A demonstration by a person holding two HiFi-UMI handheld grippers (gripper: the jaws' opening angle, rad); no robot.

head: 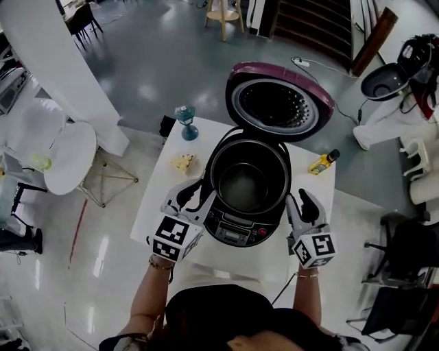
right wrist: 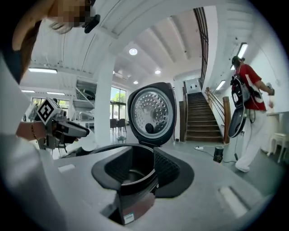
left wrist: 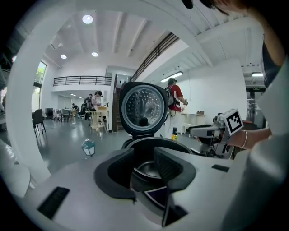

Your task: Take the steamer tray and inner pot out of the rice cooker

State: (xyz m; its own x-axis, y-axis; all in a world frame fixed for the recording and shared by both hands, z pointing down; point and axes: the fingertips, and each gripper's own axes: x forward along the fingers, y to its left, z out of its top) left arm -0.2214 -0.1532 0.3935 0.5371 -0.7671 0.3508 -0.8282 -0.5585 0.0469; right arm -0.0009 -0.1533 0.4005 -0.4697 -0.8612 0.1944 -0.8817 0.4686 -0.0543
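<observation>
While both grippers flank it, we see one black rice cooker with a silver control panel (head: 236,230) in the middle of a square white table (head: 206,140), its round maroon-rimmed lid (head: 280,103) standing open behind it. One dark metal inner pot (head: 247,185) sits inside the cooker.

The left gripper (left wrist: 145,164) is just beside the cooker's left flank, its jaws a narrow way apart with nothing pressed between them. The right gripper (right wrist: 141,168) is just beside the cooker's right flank, its jaws likewise parted and gripping nothing.

We count two small things left of and behind the cooker: one teal lantern-shaped ornament (head: 186,122) at the table's far edge, and one pale yellow crumpled lump (head: 182,162) nearer the cooker. One yellow bottle with a dark cap (head: 322,162) lies right of and behind the cooker, by the table's corner; we cannot tell whether it rests on the table.

Bare tabletop runs along the cooker's left, right and front, the front strip being narrow. Left of the cooker the glossy pale floor (head: 103,274) lies open as far as one round white side table (head: 68,158). Behind the cooker are one wooden stool (head: 224,14) and a dark staircase (head: 322,27), and to its right stand dark chair frames (head: 405,267).
</observation>
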